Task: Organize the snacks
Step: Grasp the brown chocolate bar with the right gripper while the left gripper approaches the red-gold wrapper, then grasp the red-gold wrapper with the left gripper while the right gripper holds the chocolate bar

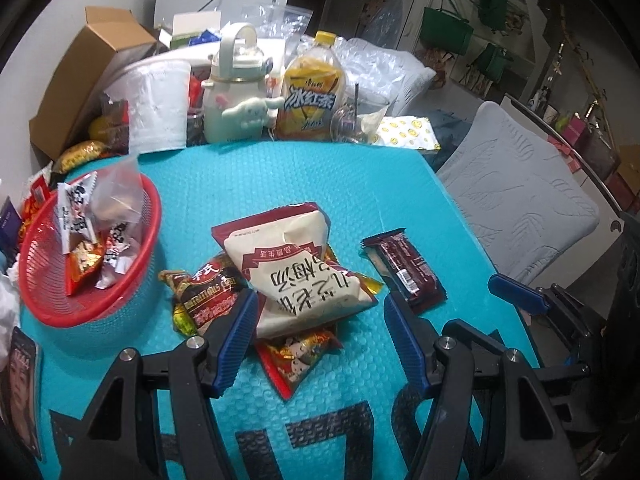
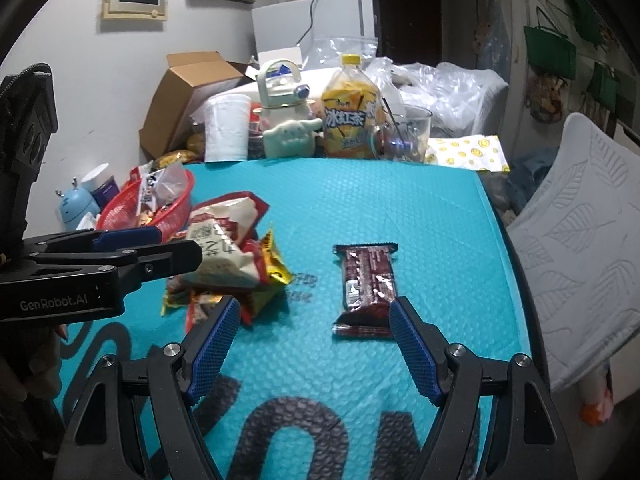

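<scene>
A pile of snack packets lies mid-mat, topped by a cream and maroon bag (image 1: 296, 264) (image 2: 224, 244), with a dark packet (image 1: 212, 292) and a red packet (image 1: 296, 356) under it. My left gripper (image 1: 320, 300) is open, its fingers either side of the pile's near end. A dark maroon bar (image 1: 404, 272) (image 2: 368, 284) lies alone to the right. My right gripper (image 2: 316, 308) is open, low over the mat, its right finger by the bar's near end. A red basket (image 1: 52, 312) (image 2: 176, 208) at the left holds several packets.
The turquoise bubble mat (image 1: 320, 184) covers the table. Along the back stand a white cup (image 1: 156, 108), a cream kettle-shaped bottle (image 1: 236, 88), an iced tea bottle (image 1: 312, 92) and a glass mug (image 1: 360, 116). A cardboard box (image 1: 80, 80) is back left. A grey chair (image 1: 520, 196) stands right.
</scene>
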Available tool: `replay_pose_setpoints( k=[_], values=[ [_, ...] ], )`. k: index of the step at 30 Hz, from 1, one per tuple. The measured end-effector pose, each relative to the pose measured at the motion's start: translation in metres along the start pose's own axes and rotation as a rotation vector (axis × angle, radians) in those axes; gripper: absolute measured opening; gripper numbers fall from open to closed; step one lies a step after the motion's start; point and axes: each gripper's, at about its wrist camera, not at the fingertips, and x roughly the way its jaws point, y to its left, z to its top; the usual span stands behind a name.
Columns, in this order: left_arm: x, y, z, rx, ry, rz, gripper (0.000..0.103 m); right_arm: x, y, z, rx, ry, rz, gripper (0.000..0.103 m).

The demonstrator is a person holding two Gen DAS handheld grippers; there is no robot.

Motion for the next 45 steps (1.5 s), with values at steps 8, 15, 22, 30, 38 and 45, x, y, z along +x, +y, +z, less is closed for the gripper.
replay_pose_setpoints(
  k=[8,15,22,30,38,45],
  values=[
    [0.033,0.001,0.014,0.001,0.04,0.031,0.064,0.03,-0.021,0.008,0.02,0.037,-0.01,0.078],
    [0.053,0.0,0.021,0.03,0.071,0.061,0.064,0.058,-0.035,0.011,0.032,0.072,-0.031,0.078],
    [0.077,0.011,0.019,-0.024,0.15,0.016,0.064,0.087,-0.044,0.008,0.035,0.124,-0.041,0.078],
    [0.079,0.007,0.015,0.038,0.153,0.05,0.064,0.1,-0.046,0.002,0.033,0.151,-0.054,0.065],
    [0.062,0.005,0.008,0.036,0.149,-0.018,0.064,0.091,-0.053,0.0,0.07,0.13,-0.03,0.048],
    [0.048,0.004,-0.005,0.067,0.14,-0.035,0.064,0.074,-0.047,-0.003,0.071,0.105,-0.022,0.048]
  ],
)
